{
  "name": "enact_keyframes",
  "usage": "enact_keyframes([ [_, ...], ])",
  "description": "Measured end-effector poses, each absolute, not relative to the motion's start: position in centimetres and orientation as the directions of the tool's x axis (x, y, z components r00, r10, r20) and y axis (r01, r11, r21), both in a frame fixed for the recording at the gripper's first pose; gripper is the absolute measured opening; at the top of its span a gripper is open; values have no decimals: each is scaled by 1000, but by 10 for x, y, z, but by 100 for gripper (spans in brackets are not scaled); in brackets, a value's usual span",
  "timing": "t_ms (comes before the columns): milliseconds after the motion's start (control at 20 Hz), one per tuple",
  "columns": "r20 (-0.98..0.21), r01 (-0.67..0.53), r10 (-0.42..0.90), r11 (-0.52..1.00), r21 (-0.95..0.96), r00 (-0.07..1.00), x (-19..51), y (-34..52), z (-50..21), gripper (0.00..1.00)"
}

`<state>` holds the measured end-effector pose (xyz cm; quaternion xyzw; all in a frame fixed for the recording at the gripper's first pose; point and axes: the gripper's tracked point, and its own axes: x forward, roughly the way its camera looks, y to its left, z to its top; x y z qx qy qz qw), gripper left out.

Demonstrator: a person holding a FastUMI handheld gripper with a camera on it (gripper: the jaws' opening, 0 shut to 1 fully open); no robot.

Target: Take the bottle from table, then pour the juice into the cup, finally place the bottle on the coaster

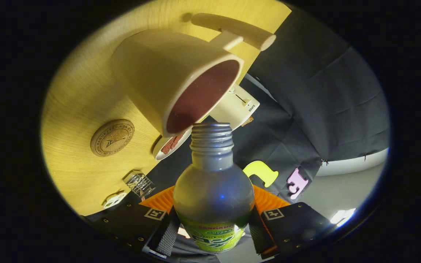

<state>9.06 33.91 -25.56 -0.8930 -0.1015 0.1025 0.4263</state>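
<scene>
Clamped between the jaws, the uncapped grey plastic bottle (213,190) tilts its threaded mouth against the cream cup's (170,80) rim; round cork coaster (112,137) lies left on the wooden table (75,109).

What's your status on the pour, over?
Tool shut on bottle, tipped. Bottle mouth uncapped, at cup rim. Coaster on table beside cup, nothing on it.
</scene>
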Motion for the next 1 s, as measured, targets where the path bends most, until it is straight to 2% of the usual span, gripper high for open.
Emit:
enact_keyframes([
  [600, -160, -38, 254, -426, -904, 954, 86, 340, -273, 81],
  [750, -211, -121, 234, -346, -931, 949, 85, 333, -288, 81],
  [1000, -195, -153, 243, -180, -972, 950, 87, 333, -284, 81],
])
